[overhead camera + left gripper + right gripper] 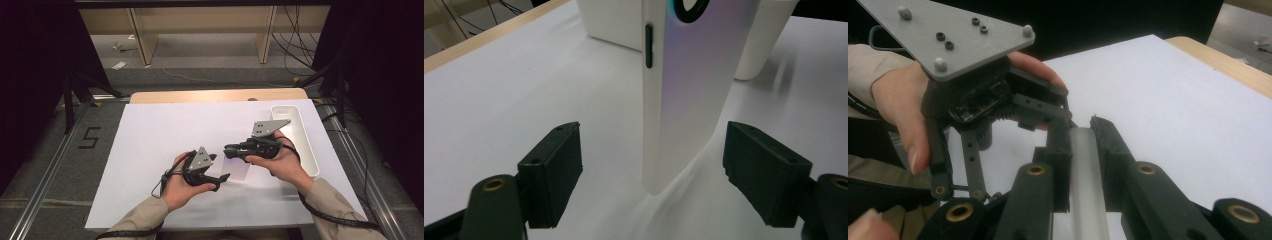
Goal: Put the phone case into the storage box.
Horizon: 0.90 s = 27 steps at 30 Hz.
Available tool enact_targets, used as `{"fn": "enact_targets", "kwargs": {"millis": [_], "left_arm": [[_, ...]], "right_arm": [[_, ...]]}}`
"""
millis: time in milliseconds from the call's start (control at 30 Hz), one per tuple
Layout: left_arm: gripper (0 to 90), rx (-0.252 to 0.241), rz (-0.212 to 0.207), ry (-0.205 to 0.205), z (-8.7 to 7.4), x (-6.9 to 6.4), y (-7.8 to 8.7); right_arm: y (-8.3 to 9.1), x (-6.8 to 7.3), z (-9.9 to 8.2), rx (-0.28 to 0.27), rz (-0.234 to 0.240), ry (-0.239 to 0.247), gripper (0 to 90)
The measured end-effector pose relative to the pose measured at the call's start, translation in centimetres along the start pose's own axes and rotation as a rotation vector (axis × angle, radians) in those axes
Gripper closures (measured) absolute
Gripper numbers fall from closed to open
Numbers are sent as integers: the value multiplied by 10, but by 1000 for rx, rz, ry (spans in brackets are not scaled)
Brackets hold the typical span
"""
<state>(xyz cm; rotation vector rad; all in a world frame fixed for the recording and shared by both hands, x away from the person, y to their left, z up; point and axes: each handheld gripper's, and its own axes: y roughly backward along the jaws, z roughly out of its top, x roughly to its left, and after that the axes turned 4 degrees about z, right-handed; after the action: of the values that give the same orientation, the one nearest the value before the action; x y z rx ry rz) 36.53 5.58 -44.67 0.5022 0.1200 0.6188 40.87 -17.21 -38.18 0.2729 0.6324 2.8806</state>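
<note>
We see a white phone case (689, 90) with a lilac sheen and a black side button, black grippers topped by grey plates, and at two o'clock a white tray (305, 145) on white board.

Two hand-held grippers, left (224, 177) and right (229, 150), one phone (689, 90), one white tray (307, 145)

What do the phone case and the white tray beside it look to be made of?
Phone case: likely hard plastic with a pearly, faintly iridescent sheen, white edges and a black side button. Tray: apparently matte white moulded plastic, with smooth rounded corners and an even colour.
</note>
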Motion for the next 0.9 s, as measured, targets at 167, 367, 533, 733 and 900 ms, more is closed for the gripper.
{"fn": "enact_targets", "kwargs": {"millis": [167, 367, 533, 733, 900], "left_arm": [[261, 7, -24, -14, -1, -1, -3], [326, 10, -51, -27, -3, -2, -5], [357, 10, -69, -33, -5, -1, -7], [403, 11, -89, -39, -5, -2, -9], [449, 12, -110, -48, -6, -3, -10]], "right_arm": [[-1, 1, 0, 4, 13, 2, 799], [-3, 2, 0, 7, 26, -2, 799], [-4, 3, 0, 8, 31, 1, 799], [-5, 3, 0, 6, 37, -1, 799], [-5, 4, 0, 8, 41, -3, 798]]}}
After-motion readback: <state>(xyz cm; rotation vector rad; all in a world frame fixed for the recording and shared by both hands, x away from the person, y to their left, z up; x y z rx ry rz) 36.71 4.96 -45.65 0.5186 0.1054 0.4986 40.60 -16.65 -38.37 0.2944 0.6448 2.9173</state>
